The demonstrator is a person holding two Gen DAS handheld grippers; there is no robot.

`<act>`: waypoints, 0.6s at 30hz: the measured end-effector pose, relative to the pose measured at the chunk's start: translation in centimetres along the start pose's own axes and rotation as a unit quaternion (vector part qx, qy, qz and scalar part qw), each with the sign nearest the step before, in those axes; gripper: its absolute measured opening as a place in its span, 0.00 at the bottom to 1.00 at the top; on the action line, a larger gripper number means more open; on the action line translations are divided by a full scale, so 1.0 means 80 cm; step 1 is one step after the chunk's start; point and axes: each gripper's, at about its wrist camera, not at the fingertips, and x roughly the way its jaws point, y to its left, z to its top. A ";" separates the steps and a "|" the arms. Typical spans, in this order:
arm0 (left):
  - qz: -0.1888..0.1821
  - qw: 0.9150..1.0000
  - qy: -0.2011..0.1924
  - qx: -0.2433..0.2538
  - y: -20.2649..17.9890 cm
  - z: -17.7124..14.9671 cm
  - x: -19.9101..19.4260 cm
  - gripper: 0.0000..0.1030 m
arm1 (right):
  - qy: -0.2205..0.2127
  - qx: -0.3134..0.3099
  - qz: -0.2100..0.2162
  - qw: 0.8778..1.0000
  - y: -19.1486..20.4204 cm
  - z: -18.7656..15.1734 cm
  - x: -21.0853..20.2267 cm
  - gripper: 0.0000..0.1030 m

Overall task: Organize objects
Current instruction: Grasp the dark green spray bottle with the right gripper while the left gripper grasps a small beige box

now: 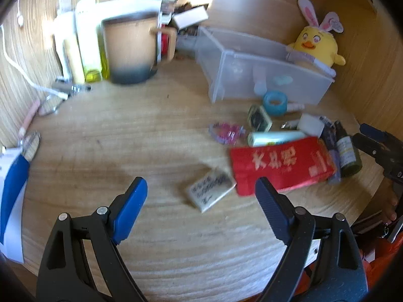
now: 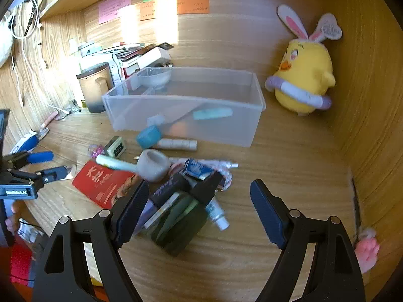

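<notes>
1. Clutter is lying on the table [image 2: 289, 163] in front of the translucent bin [image 2: 183, 105], which is already holding a teal item.
2. Right gripper [image 2: 199, 209] is hovering with jaws apart, empty, over the dark bottle [image 2: 178, 224]; left gripper [image 1: 201, 201], also spread and empty, is facing the red packet [image 1: 282, 166].
3. Next move is probably calling for lowering and clamping the bottle.
4. Red packet is showing Chinese characters, blurred; the left gripper body is reading "GenRobot.AI", faintly.
</notes>
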 end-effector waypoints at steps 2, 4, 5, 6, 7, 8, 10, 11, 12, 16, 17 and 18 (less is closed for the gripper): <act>0.003 1.000 0.003 0.005 0.000 -0.006 0.002 0.86 | 0.007 0.009 0.007 1.000 -0.001 -0.004 0.002 0.78; 0.011 1.000 0.001 0.011 -0.002 -0.009 0.002 0.85 | 0.013 0.018 0.010 1.000 -0.002 -0.008 0.004 0.78; 0.015 1.000 -0.001 0.015 -0.004 -0.010 0.003 0.85 | 0.016 0.022 0.012 1.000 -0.002 -0.010 0.005 0.78; 0.018 1.000 -0.004 0.018 -0.006 -0.011 0.003 0.82 | 0.019 0.026 0.014 0.999 -0.002 -0.012 0.007 0.78; 0.020 1.000 -0.005 0.020 -0.007 -0.011 0.003 0.79 | 0.021 0.030 0.017 0.999 -0.001 -0.013 0.008 0.78; 0.027 0.999 -0.008 0.022 -0.008 -0.011 0.004 0.76 | 0.023 0.032 0.018 0.999 0.000 -0.015 0.009 0.78; 0.037 0.999 -0.013 0.027 -0.009 -0.011 0.004 0.67 | 0.025 0.032 0.015 0.999 0.003 -0.017 0.012 0.78; 0.039 0.999 -0.015 0.028 -0.010 -0.011 0.004 0.64 | 0.027 0.031 0.013 0.999 0.004 -0.018 0.013 0.78; 0.039 0.999 -0.016 0.028 -0.010 -0.010 0.004 0.61 | 0.028 0.031 0.011 0.999 0.006 -0.019 0.014 0.77; 0.042 0.998 -0.020 0.029 -0.011 -0.009 0.004 0.53 | 0.032 0.023 0.004 0.999 0.009 -0.022 0.017 0.58; 0.042 0.998 -0.022 0.034 -0.013 -0.010 0.004 0.50 | 0.034 0.021 0.005 0.999 0.009 -0.023 0.018 0.55; 0.042 0.998 -0.022 0.037 -0.015 -0.009 0.004 0.47 | 0.036 0.019 0.004 0.999 0.009 -0.024 0.018 0.50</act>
